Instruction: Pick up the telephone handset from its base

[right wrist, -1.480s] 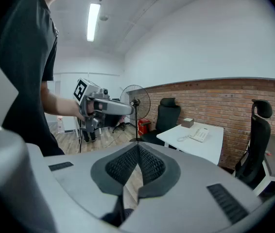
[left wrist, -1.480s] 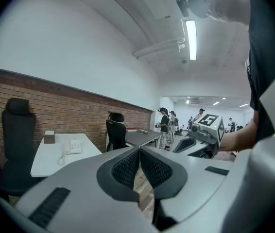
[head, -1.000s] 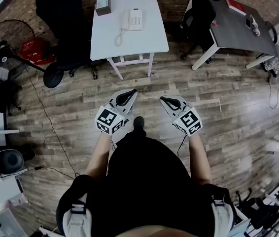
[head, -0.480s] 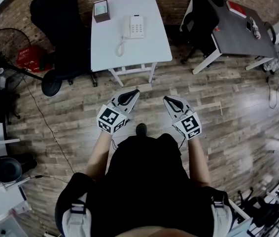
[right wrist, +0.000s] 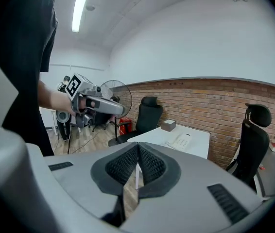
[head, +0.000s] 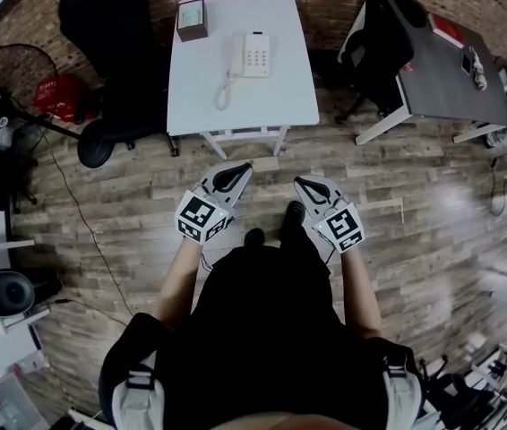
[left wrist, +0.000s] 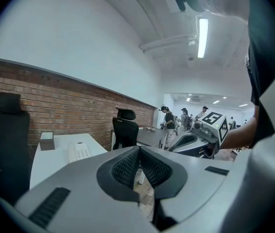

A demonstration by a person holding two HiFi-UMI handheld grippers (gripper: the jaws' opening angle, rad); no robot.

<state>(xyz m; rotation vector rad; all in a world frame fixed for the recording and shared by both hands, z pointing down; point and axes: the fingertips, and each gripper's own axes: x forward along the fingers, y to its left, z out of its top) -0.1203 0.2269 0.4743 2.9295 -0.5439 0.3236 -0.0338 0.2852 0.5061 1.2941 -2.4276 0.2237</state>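
I hold both grippers over the wooden floor (head: 128,195), short of the white table's (head: 236,106) near edge. The left gripper (head: 243,167) has its fingers (left wrist: 125,168) pressed together with nothing between them. The right gripper's (head: 298,182) fingers (right wrist: 123,165) are pressed together too, also empty. The telephone (head: 257,55) sits toward the table's far edge. Its handset (head: 236,56) lies on the base's left side, well apart from both grippers. A small box (head: 192,18) stands at the far left corner.

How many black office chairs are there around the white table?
2: one chair left of the white table, a second chair right of it beside the dark desk. More may hide at the picture's edges.
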